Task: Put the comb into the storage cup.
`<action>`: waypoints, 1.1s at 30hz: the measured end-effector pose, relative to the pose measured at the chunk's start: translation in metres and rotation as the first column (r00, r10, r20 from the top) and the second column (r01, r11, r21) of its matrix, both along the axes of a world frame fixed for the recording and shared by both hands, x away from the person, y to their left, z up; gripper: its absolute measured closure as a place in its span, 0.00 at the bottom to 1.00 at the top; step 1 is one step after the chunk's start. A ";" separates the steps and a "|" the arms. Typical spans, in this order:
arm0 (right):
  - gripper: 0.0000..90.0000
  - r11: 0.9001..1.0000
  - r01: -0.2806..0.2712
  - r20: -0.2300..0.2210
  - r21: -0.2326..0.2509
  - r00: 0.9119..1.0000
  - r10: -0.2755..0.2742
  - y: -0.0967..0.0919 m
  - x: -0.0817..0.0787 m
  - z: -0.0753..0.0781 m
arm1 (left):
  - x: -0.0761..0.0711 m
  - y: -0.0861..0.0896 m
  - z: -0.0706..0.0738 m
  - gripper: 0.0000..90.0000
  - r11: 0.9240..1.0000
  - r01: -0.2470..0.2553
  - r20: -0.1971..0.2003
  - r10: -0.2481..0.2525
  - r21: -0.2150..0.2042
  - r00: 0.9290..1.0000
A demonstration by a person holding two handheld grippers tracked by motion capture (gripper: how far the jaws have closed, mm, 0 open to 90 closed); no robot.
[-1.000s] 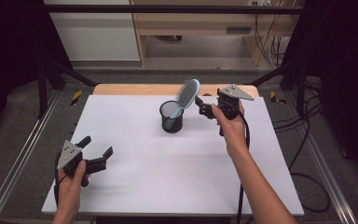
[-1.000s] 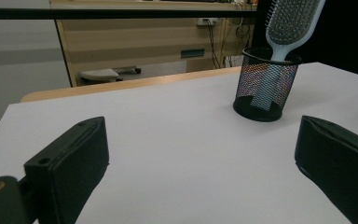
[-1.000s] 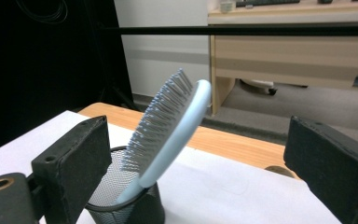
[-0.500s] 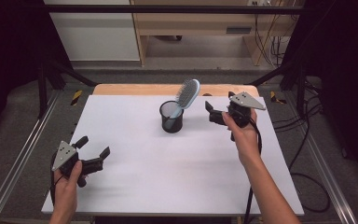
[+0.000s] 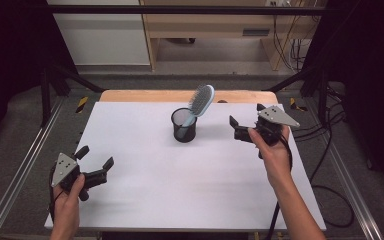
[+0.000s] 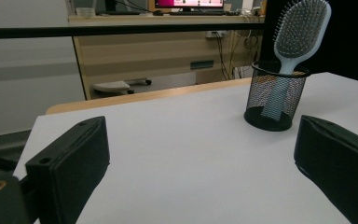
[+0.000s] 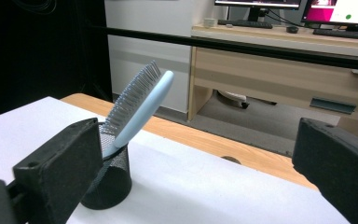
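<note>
The hairbrush (image 5: 201, 100) stands handle-down in the black mesh cup (image 5: 184, 125), its bristled head leaning out over the rim toward the right and far side of the tabletop (image 5: 190, 190). The cup sits near the far middle of the white surface, and nothing is touching either one.

What has changed is the right gripper (image 5: 241, 129): a second ago it was close beside the brush head, and it has since drawn back to the right and toward the person, so it is now clearly apart from the cup. Its fingers (image 7: 56, 172) are spread wide with nothing between them. That reads as a release already made: the brush appears to be placed and left to rest on its own, and it stays put.

The left gripper (image 5: 96, 170) hangs at the near left corner, well apart from the cup, fingers (image 6: 70, 163) likewise spread and empty, and hardly moved.
</note>
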State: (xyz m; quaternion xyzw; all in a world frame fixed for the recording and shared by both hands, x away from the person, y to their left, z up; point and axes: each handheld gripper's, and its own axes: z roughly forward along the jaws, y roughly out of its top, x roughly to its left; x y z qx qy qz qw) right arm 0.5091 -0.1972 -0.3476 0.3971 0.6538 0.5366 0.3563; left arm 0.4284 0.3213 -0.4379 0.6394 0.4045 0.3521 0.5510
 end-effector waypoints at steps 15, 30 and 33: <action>0.05 1.000 0.027 -0.019 -0.010 0.999 -0.027 -0.030 -0.022 -0.026 | -0.010 0.009 -0.002 0.02 0.996 -0.086 0.007 0.086 0.019 0.996; 0.03 0.998 0.048 -0.052 0.033 0.998 -0.046 -0.058 -0.044 -0.045 | -0.010 0.005 -0.005 0.02 1.000 0.002 -0.011 -0.002 -0.009 1.000; 0.02 0.998 0.061 -0.029 0.036 0.998 -0.060 -0.063 -0.048 -0.049 | -0.010 0.006 -0.005 0.02 1.000 0.007 -0.004 -0.007 -0.014 1.000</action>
